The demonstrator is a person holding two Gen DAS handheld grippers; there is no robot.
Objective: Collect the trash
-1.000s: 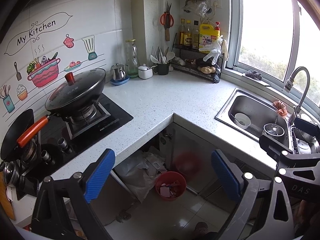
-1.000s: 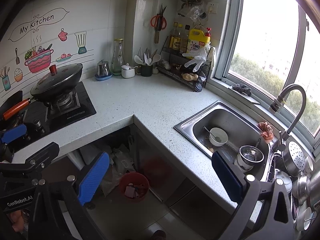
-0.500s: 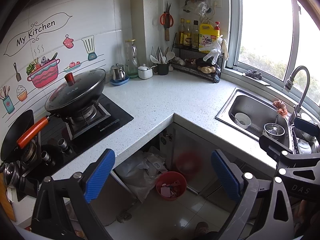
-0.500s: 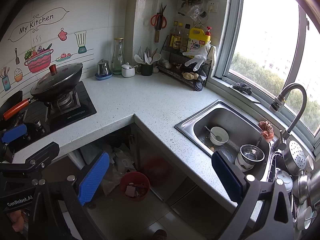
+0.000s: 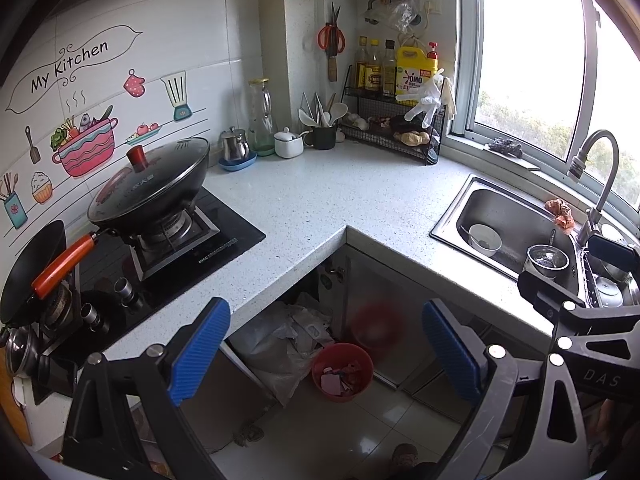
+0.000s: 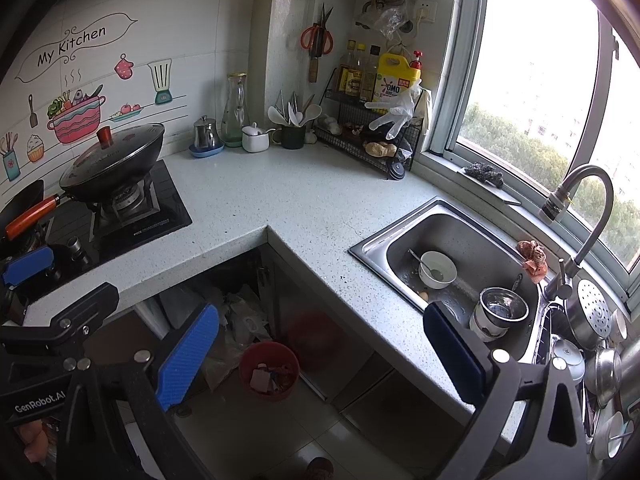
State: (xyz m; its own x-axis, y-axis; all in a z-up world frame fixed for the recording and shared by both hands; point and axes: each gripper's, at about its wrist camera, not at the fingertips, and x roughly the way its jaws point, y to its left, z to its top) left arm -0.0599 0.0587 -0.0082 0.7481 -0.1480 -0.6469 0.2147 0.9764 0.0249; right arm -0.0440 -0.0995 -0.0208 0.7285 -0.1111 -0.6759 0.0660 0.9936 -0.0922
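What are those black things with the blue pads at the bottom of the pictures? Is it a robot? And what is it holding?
It isn't a whole robot. A person holds two grabbing tools, one in each hand, and each has a small camera looking forward along its jaws. So one picture is seen from the left gripper and the other from the right gripper. Both are open and hold nothing. Ahead is a kitchen: a grey counter, a wok on the stove, and a sink with a bowl in it. On the floor stands a red bin with some trash inside.
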